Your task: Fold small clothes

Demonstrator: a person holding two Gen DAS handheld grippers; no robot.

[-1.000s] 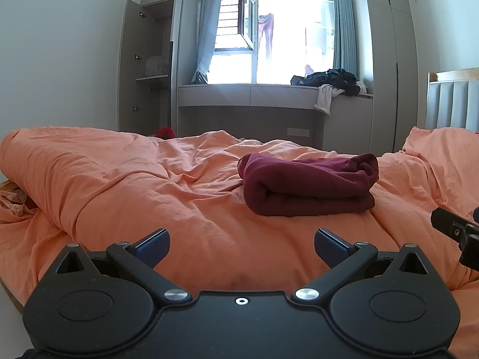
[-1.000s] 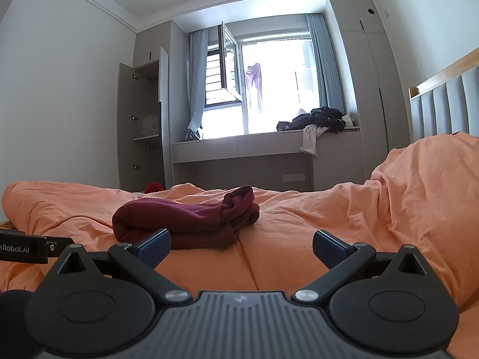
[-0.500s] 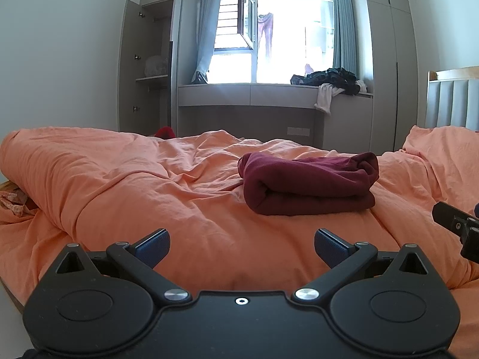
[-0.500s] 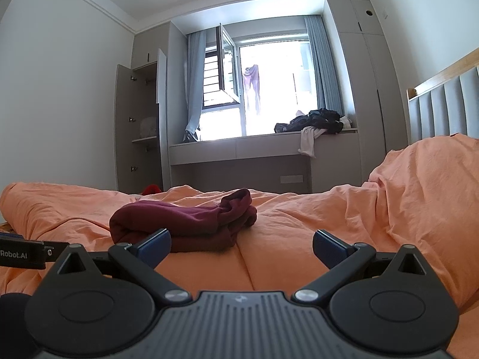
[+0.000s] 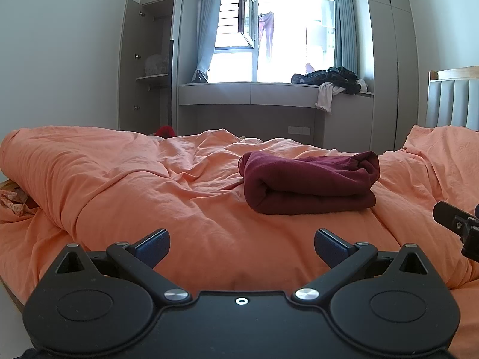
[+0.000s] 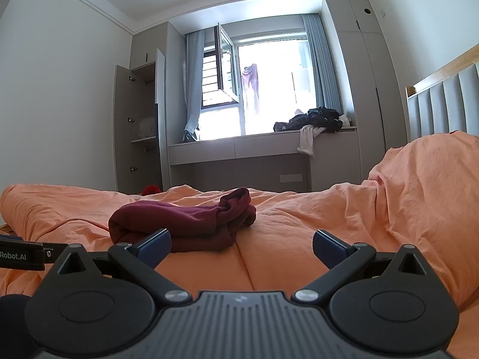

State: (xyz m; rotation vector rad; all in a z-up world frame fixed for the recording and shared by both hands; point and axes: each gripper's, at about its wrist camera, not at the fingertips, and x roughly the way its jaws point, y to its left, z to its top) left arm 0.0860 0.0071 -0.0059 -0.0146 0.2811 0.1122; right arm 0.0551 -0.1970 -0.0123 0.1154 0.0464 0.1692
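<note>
Two hand-held grippers fill the bottom of their frames: the left hand-held gripper (image 5: 242, 246) and the right hand-held gripper (image 6: 242, 246) each have their blue-padded fingers spread wide apart, with nothing between them, above the rumpled orange cotton duvet (image 5: 125, 197) of the bed. Beyond them, right of centre in the left wrist view and left of centre in the right wrist view, lies the dark maroon knit garment (image 5: 310, 184), folded into a thick bundle resting on the duvet, well apart from both pairs of fingers. Judging by that, the folding of this piece looks finished or nearly so, though the end seen in the right wrist view is bunched and loose; the next move would call either for tidying that end or for fetching another item. Further out, a heap of dark and white clothes (image 5: 332, 82) sits on the grey window ledge at upper right. A red object (image 5: 164, 131) behind the bed is mostly hidden, and what lies under the duvet's lower left edge is too cut off to identify.
</note>
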